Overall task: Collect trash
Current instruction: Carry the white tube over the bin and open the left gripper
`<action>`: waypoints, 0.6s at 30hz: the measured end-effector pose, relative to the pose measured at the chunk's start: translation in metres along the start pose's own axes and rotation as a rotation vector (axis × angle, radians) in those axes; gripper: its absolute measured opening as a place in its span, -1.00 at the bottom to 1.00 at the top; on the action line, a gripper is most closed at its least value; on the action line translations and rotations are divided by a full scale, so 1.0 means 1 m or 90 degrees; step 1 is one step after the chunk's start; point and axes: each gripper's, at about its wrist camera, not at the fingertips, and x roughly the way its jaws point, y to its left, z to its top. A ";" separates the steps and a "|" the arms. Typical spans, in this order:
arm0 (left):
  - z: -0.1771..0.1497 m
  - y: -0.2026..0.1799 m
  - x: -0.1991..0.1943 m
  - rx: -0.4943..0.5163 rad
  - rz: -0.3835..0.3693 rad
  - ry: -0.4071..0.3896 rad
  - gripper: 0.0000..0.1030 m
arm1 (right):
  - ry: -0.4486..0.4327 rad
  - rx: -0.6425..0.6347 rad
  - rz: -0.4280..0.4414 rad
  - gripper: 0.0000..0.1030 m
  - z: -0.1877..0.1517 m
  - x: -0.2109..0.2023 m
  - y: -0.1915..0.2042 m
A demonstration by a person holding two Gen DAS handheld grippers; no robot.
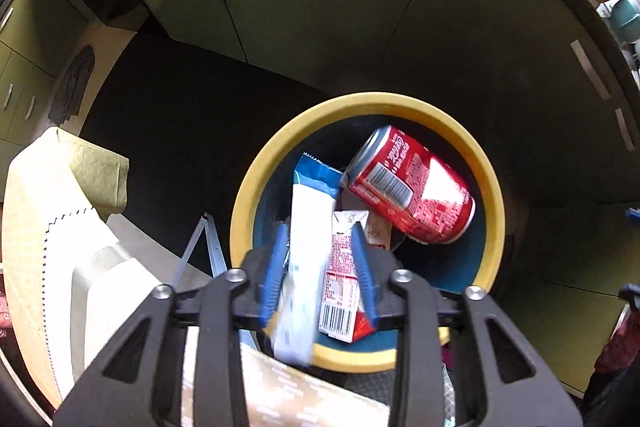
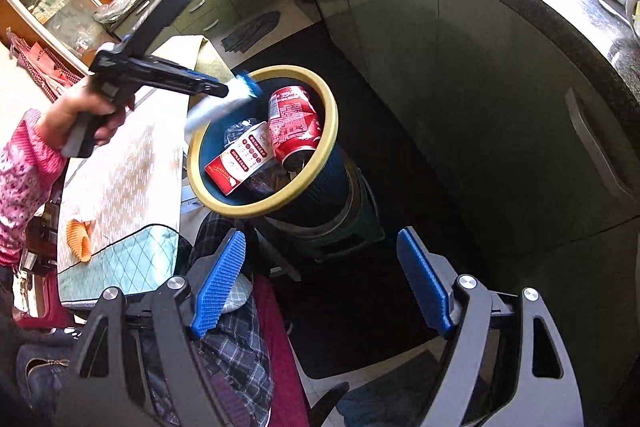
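A blue trash bin with a yellow rim (image 1: 280, 163) (image 2: 332, 131) stands on the floor beside the table. Inside lie a red cola can (image 1: 412, 187) (image 2: 294, 125) and a red-and-white carton (image 1: 340, 291) (image 2: 240, 159). My left gripper (image 1: 320, 263) (image 2: 240, 89) hangs over the bin's near rim, with a white-and-blue wrapper (image 1: 308, 247) (image 2: 216, 109) between its blue pads; the wrapper is blurred, so the grip is unclear. My right gripper (image 2: 320, 283) is open and empty, low, in front of the bin.
A table with a patterned cloth (image 2: 120, 187) stands left of the bin, an orange object (image 2: 78, 239) on it. Green cabinets (image 2: 480, 87) under a dark counter curve behind and right. A plaid garment (image 2: 232, 339) lies below the right gripper. A metal frame (image 1: 200, 247) stands by the bin.
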 end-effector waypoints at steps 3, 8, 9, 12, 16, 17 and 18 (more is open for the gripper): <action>-0.001 0.000 -0.010 0.001 0.000 -0.013 -0.16 | 0.004 -0.019 0.005 0.51 0.001 0.002 0.010; -0.044 0.014 -0.077 0.005 -0.018 -0.066 -0.12 | 0.017 -0.094 0.021 0.51 0.011 0.010 0.057; -0.060 0.021 -0.094 0.000 -0.019 -0.079 -0.05 | 0.020 -0.117 0.021 0.51 0.013 0.011 0.069; -0.116 0.043 -0.139 -0.011 0.000 -0.112 0.01 | 0.026 -0.187 0.003 0.51 0.018 0.013 0.108; -0.208 0.081 -0.188 -0.081 0.016 -0.141 0.05 | 0.033 -0.258 -0.015 0.51 0.027 0.023 0.149; -0.233 0.090 -0.197 -0.101 0.024 -0.149 0.05 | 0.037 -0.270 -0.003 0.51 0.029 0.027 0.158; -0.255 0.099 -0.205 -0.119 0.031 -0.157 0.05 | 0.042 -0.282 0.014 0.51 0.032 0.032 0.171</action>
